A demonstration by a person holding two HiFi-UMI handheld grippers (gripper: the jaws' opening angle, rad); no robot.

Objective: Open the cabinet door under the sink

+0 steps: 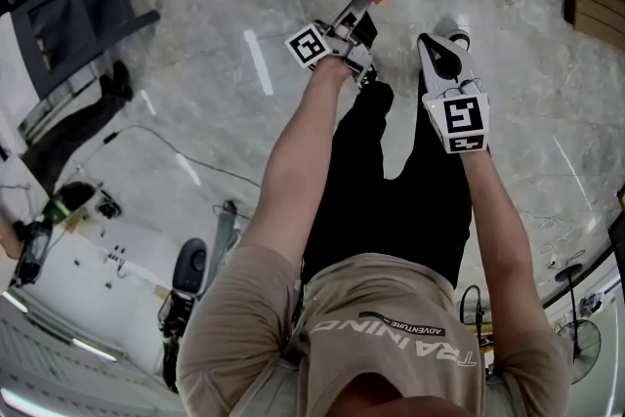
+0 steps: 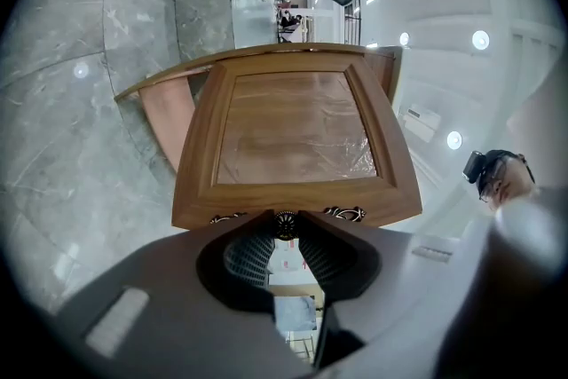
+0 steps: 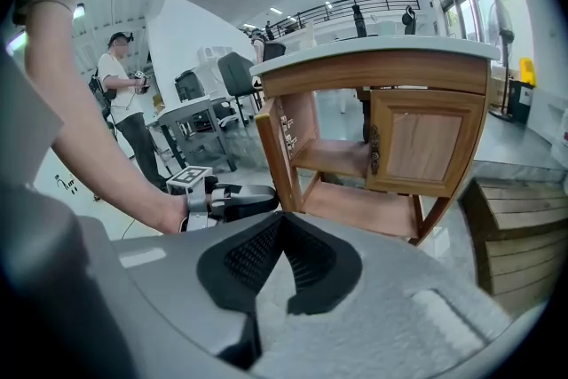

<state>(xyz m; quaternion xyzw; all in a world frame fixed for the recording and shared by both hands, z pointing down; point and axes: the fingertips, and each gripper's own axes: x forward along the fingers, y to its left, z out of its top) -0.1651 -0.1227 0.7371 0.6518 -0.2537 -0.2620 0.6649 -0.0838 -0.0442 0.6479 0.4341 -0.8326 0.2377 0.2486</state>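
Cabinet door point(image 2: 293, 133), brown panelled wood, stands partly open at the left of the brown wooden sink cabinet point(image 3: 426, 142). My left gripper point(image 2: 285, 231) pinches its small round metal knob point(image 2: 285, 223). Pulling step, I'd say; next, swing it wider. Right gripper point(image 3: 282, 219): jaws together, empty.

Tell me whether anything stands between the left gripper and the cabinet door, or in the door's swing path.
Nothing visible does. The left gripper has its jaws shut on the door's knob. The door stands swung out from the cabinet, with no object seen in its path.
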